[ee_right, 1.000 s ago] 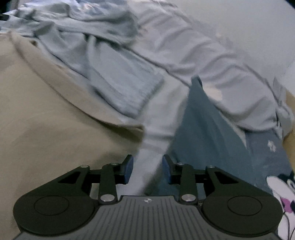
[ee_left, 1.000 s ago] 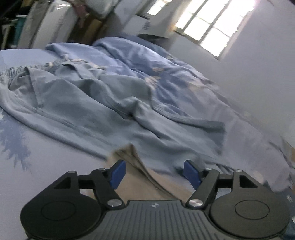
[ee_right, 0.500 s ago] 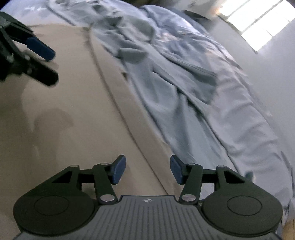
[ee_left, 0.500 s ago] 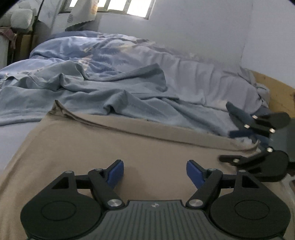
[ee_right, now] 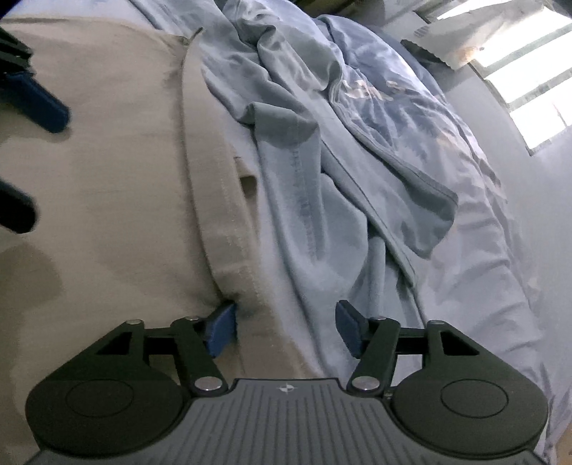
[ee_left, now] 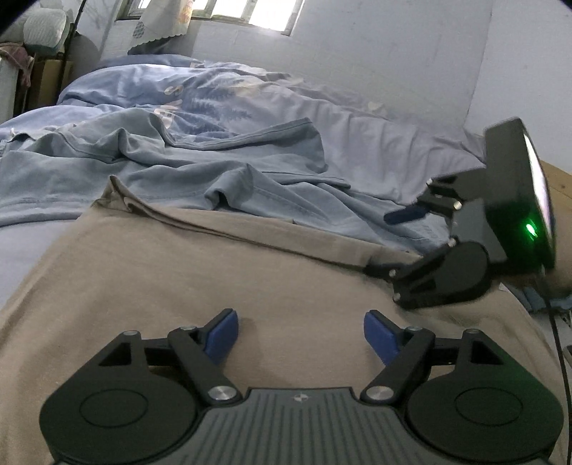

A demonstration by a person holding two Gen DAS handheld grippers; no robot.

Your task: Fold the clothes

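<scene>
A beige garment (ee_left: pixel 221 272) lies spread flat on the bed; it also fills the left of the right wrist view (ee_right: pixel 107 186), with its hemmed edge running down the middle. My left gripper (ee_left: pixel 300 334) is open and empty, low over the beige cloth. My right gripper (ee_right: pixel 286 331) is open, its jaws straddling the beige garment's hemmed edge near a corner. The right gripper also shows in the left wrist view (ee_left: pixel 397 243) at the garment's far right edge. A crumpled blue-grey garment (ee_left: pixel 186 168) lies just beyond the beige one.
A rumpled blue duvet with a fern print (ee_left: pixel 214 103) covers the bed behind. A white wall (ee_left: pixel 393 53) and a bright window (ee_left: pixel 250 14) are at the back. A wooden bed frame (ee_left: pixel 557 182) shows at the right. Furniture stands at the far left.
My right gripper has moved down to the beige garment's hem and opened wider around it. My left gripper has stayed open over the beige cloth, shifting slightly.
</scene>
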